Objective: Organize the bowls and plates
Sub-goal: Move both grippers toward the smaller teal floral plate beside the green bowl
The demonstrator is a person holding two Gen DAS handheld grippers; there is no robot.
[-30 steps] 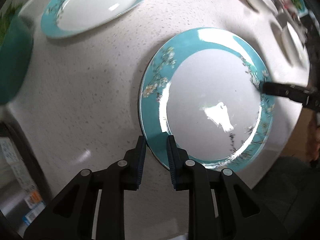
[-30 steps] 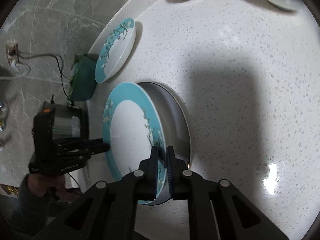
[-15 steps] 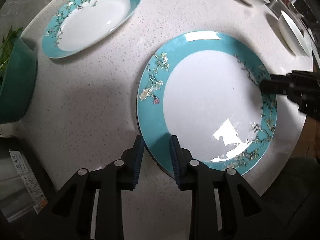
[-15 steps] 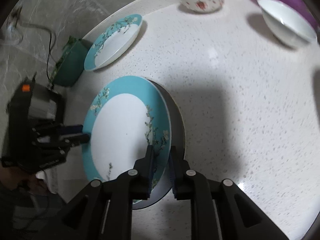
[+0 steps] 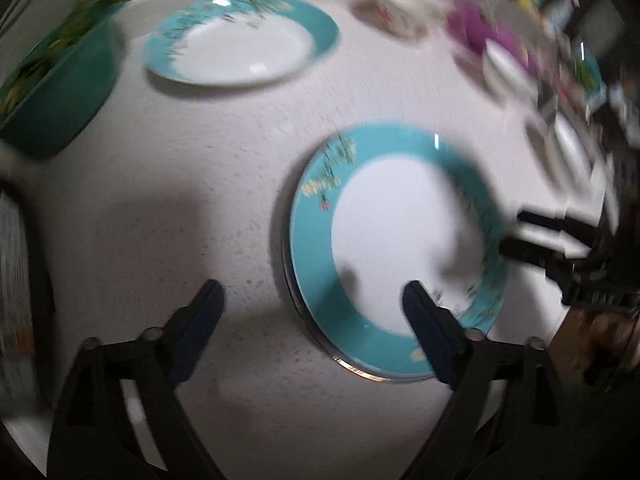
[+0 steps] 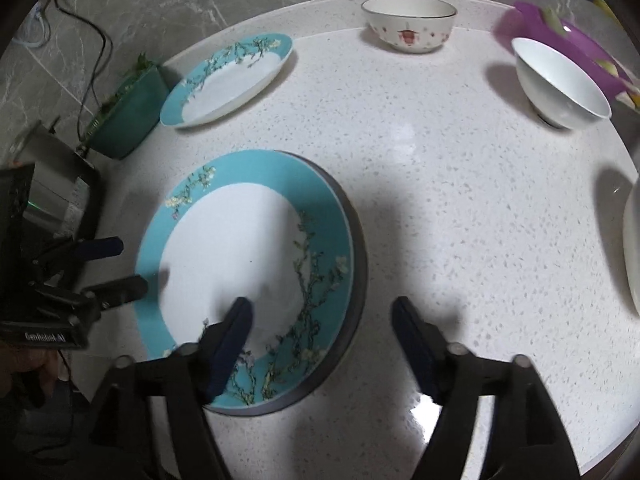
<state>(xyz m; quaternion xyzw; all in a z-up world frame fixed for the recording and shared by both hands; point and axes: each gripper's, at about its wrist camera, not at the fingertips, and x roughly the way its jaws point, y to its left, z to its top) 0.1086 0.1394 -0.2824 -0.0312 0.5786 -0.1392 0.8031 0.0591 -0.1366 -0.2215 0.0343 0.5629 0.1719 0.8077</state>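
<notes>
A teal-rimmed blossom plate [image 5: 392, 240] [image 6: 248, 276] lies flat on top of another plate on the white speckled counter. My left gripper [image 5: 312, 300] is open and empty, its jaws wide on either side of the stack's near rim. My right gripper [image 6: 320, 320] is open and empty above the stack's opposite rim. Each gripper shows in the other's view, the right [image 5: 536, 236] and the left [image 6: 104, 268]. A second teal plate [image 5: 240, 40] [image 6: 228, 76] lies farther back.
A white bowl with red flowers [image 6: 408, 20], a plain white bowl [image 6: 560, 84] and a purple dish [image 6: 576, 44] stand at the back right. A teal planter [image 5: 52, 92] [image 6: 124, 116] sits at the left. Another white dish [image 6: 632, 248] is at the right edge.
Both grippers have opened and let go of the teal plate, which was tilted and now lies flat on the lower plate. Both grippers have drawn back and up.
</notes>
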